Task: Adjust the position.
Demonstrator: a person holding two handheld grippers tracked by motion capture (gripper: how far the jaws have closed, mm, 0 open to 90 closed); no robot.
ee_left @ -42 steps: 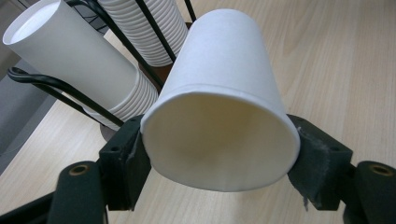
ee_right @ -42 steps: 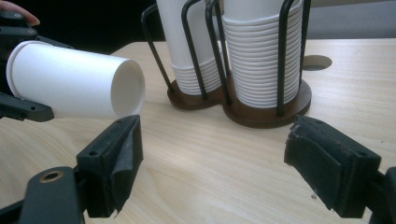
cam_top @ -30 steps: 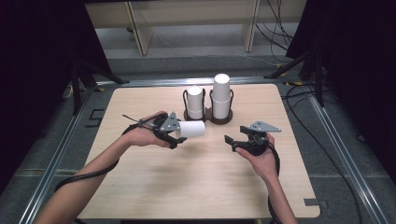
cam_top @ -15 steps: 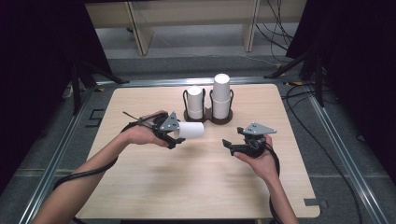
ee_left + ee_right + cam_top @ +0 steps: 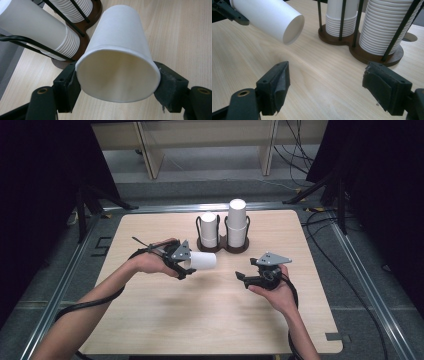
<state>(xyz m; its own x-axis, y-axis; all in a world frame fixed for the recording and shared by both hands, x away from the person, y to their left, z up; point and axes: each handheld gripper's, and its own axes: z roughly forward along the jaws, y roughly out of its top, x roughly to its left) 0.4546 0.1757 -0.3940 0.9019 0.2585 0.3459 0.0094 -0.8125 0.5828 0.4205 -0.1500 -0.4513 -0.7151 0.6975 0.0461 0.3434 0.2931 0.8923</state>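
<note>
A white paper cup lies level above the table, its base towards the right. My left gripper is shut on it near the rim; the rim is squeezed between both pads. My right gripper hovers right of the cup, pointing left at it. Its jaws have just been closing, stand apart, and have nothing between them. In the right gripper view the cup's base faces me at upper left.
A dark brown two-ring cup holder stands at the table's back middle. It holds a shorter stack and a taller stack of white cups. Bare light wood spreads in front of both hands.
The right gripper has shifted slightly towards the left and its jaws look a little narrower. The left hand and its cup have kept still.
</note>
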